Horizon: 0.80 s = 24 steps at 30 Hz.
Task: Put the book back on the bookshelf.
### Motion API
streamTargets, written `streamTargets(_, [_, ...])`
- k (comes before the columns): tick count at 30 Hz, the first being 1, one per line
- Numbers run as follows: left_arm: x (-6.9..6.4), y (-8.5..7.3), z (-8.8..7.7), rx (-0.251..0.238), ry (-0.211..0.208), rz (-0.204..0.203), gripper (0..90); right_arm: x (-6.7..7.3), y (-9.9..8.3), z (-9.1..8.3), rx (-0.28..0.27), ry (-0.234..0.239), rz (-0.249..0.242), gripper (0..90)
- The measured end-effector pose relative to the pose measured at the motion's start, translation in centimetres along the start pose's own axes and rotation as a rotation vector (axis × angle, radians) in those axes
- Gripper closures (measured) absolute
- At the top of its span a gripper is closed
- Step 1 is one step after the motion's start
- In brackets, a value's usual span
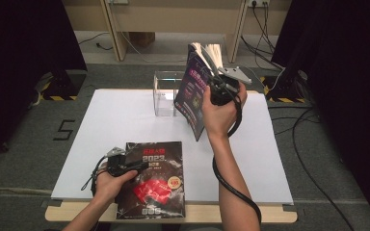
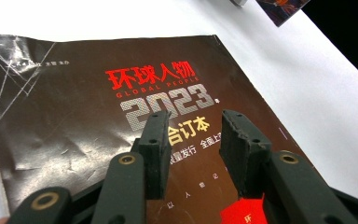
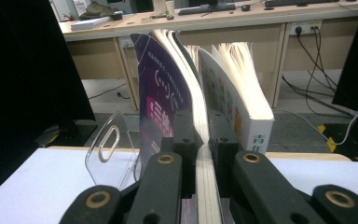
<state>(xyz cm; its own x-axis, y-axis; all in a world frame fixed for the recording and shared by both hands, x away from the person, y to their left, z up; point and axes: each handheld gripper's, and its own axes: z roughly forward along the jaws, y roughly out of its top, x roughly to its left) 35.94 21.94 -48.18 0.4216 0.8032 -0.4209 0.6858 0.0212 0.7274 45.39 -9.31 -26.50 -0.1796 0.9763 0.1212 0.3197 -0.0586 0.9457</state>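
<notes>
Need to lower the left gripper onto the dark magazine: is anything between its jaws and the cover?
Nothing visible. The left gripper hangs open right over the dark magazine, whose cover lies bare on the white table.

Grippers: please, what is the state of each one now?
Left gripper: open, above the dark magazine, holding nothing.
Right gripper: shut on a bunch of the purple book's pages.

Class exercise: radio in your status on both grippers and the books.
Right gripper shut on purple book, lifted. Left gripper open over dark magazine. Clear stand close behind.
</notes>
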Motion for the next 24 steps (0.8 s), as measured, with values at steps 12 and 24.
streamTargets(12, [-0.3, 0.0, 0.1, 0.004, -0.005, 0.002, 61.7, 0.6, -0.1, 0.5, -0.007, 0.004, -0.001, 84.5])
streamTargets(24, [0.1, 0.1, -0.1, -0.008, -0.001, -0.002, 61.7, 2.0, -0.3, 5.0, -0.006, 0.004, -0.008, 84.5])
